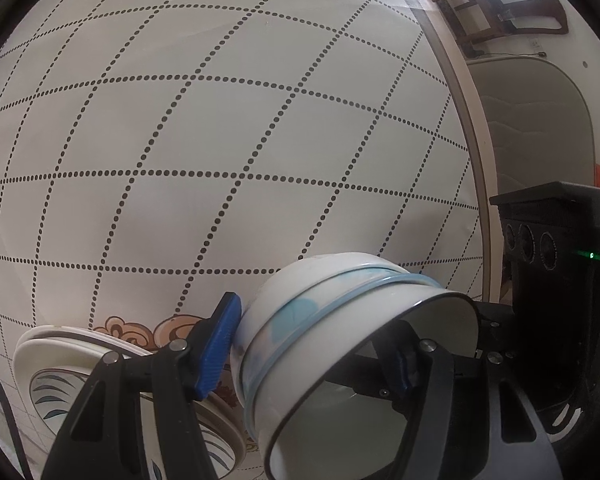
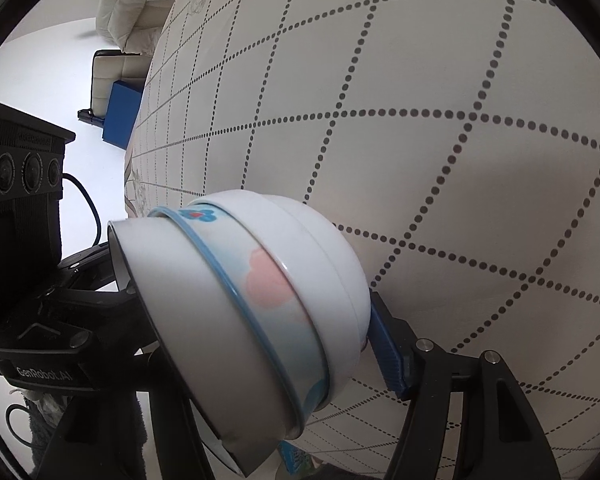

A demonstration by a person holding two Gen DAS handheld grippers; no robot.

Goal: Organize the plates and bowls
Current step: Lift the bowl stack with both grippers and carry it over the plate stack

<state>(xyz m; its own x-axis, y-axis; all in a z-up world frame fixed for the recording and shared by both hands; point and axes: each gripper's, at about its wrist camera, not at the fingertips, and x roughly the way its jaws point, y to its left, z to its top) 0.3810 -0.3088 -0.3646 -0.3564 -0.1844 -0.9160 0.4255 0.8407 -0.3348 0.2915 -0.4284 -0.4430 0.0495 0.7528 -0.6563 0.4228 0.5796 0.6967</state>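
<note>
Both tongs [image 1: 316,354] on bowl stack [image 1: 340,340]

A nested stack of white bowls [image 1: 340,344], one with a pale blue rim and blue blotches, lies tilted on its side, clamped in the left claw [image 1: 312,356]: one blue pad [image 1: 216,348] outside its base, the other inside. Lower left, stacked plates [image 1: 60,364] rest on a dotted-grid surface [image 1: 220,140].

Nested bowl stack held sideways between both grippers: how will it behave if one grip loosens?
The bowl stack looks glazed, so probably slippery. It is tilted on its side, so bowls may slide apart. Likely rigid and breakable above the table.
</note>
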